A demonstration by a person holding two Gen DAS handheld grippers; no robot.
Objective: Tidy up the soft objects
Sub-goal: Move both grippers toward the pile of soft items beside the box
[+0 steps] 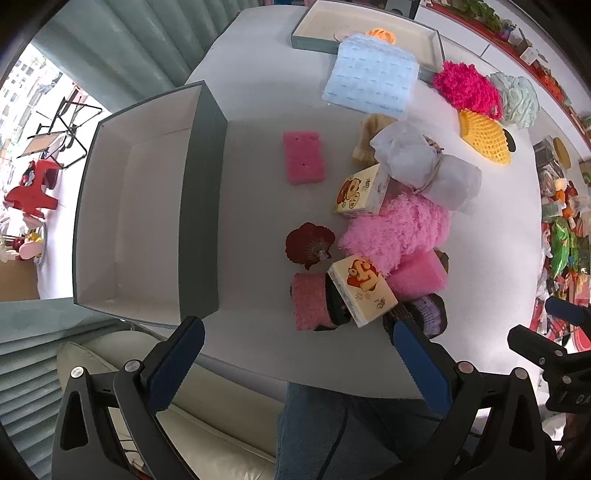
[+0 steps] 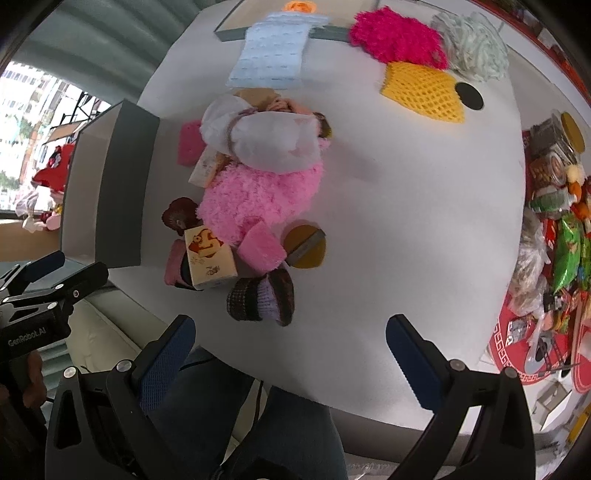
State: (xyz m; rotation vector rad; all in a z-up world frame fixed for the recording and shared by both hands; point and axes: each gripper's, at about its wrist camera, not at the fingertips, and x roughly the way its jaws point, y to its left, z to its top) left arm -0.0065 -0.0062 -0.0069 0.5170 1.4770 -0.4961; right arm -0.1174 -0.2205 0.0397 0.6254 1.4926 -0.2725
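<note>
Left wrist view is filled mostly by a white round table (image 1: 258,92), beyond which pale green pleated curtains (image 1: 122,40) and a bright window at the upper left of the frame are seen. A cream leather seat (image 1: 207,417) is shown at the lower left, and blue jeans (image 1: 314,435) at the bottom centre. A deep grey box (image 1: 147,206) with a white inside is set on the table at the left, and a shallower tray (image 1: 373,29) at the top.

The soft objects are heaped right of centre: a pink sponge (image 1: 304,157) lying apart, a fluffy pink bundle (image 1: 395,230), a light blue cloth (image 1: 371,77) draped over the tray's rim, a magenta fluffy piece (image 1: 467,88) and a yellow net (image 1: 485,136) at the upper right. Two small tissue packs (image 1: 364,290) with cartoon prints are mixed in (their lettering cannot be read).

The left gripper (image 1: 299,365) is held with its blue pads wide apart, nothing between them, at the table's near edge. In the right wrist view the right gripper (image 2: 291,365) is likewise spread wide and empty, a knitted dark item (image 2: 262,299) lying just beyond it. "GenRobot.AI" is printed on the left gripper's body at the lower left of that frame.
</note>
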